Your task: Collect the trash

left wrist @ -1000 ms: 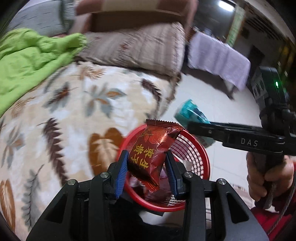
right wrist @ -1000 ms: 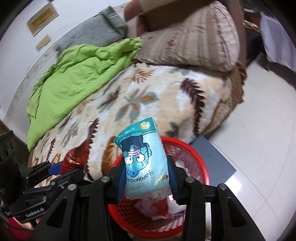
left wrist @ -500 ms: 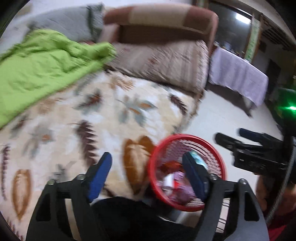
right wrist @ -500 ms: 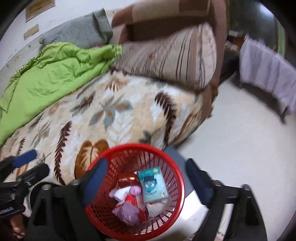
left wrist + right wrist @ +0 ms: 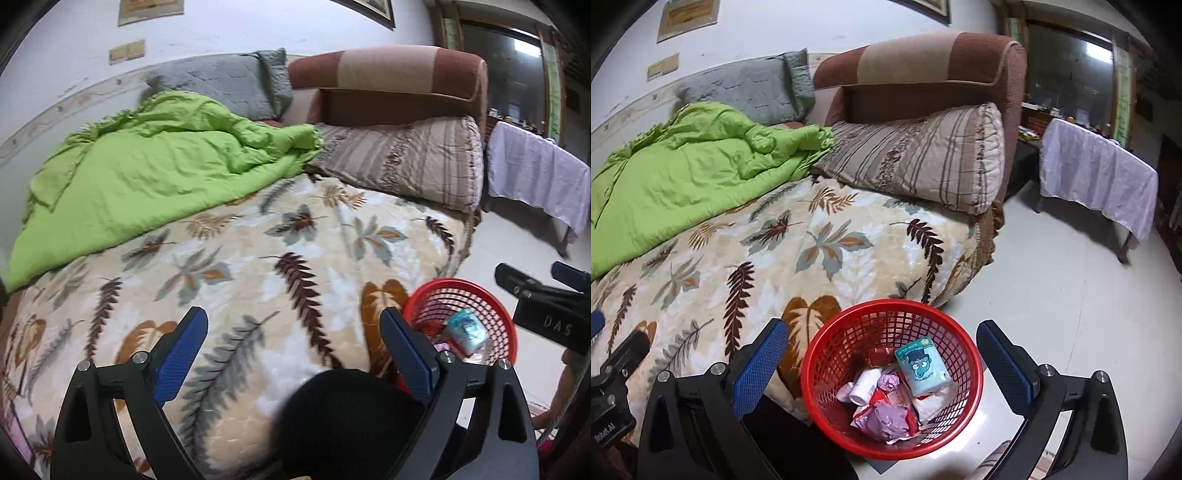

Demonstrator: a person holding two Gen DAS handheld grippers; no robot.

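Both wrappers have dropped since the earlier frames: the red candy wrapper [image 5: 878, 355] and the teal tissue pack [image 5: 922, 365] now lie in the red basket [image 5: 975, 384] with crumpled lilac paper [image 5: 886, 421] and a small white bottle [image 5: 863, 386]. Each gripper's jaws have just been opening, with nothing between them. The left gripper [image 5: 293, 356] hangs over the near edge of the leaf-patterned bed cover [image 5: 258, 258], its blue fingers [image 5: 181, 354] spread wide, the basket to its right. The right gripper [image 5: 882, 369] hovers above the basket, fingers [image 5: 759, 369] spread to either side of the rim without touching it. The basket stands on the pale floor [image 5: 1052, 295], just beside the bed's near right corner. A green quilt [image 5: 683, 173] lies bunched on the far left, and a striped pillow [image 5: 923, 158] leans at the far end.
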